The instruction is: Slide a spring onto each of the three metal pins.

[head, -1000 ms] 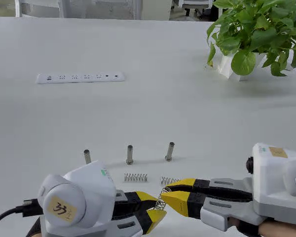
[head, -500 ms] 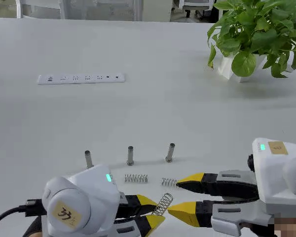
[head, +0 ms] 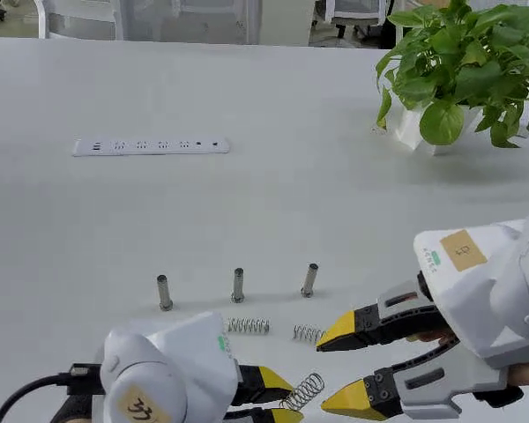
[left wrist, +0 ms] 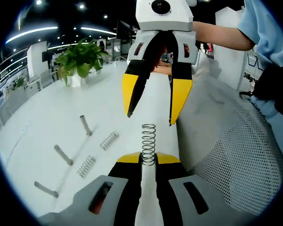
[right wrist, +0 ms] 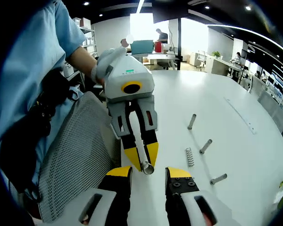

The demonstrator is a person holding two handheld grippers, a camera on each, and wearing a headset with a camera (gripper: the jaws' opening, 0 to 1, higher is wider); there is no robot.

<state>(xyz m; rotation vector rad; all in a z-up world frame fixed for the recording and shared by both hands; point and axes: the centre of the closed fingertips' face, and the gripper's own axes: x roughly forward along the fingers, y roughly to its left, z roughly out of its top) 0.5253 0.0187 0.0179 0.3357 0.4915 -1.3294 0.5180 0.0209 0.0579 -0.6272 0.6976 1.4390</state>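
A small coiled steel spring (head: pixel 304 390) sits clamped in my left gripper (head: pixel 285 401); my right gripper (head: pixel 326 377) faces it, jaws wide. Next, I judge: thread it onto a bare grey metal pin (head: pixel 309 279).

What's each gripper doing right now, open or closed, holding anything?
Left gripper: closed on a small coiled metal spring.
Right gripper: open, holding nothing.
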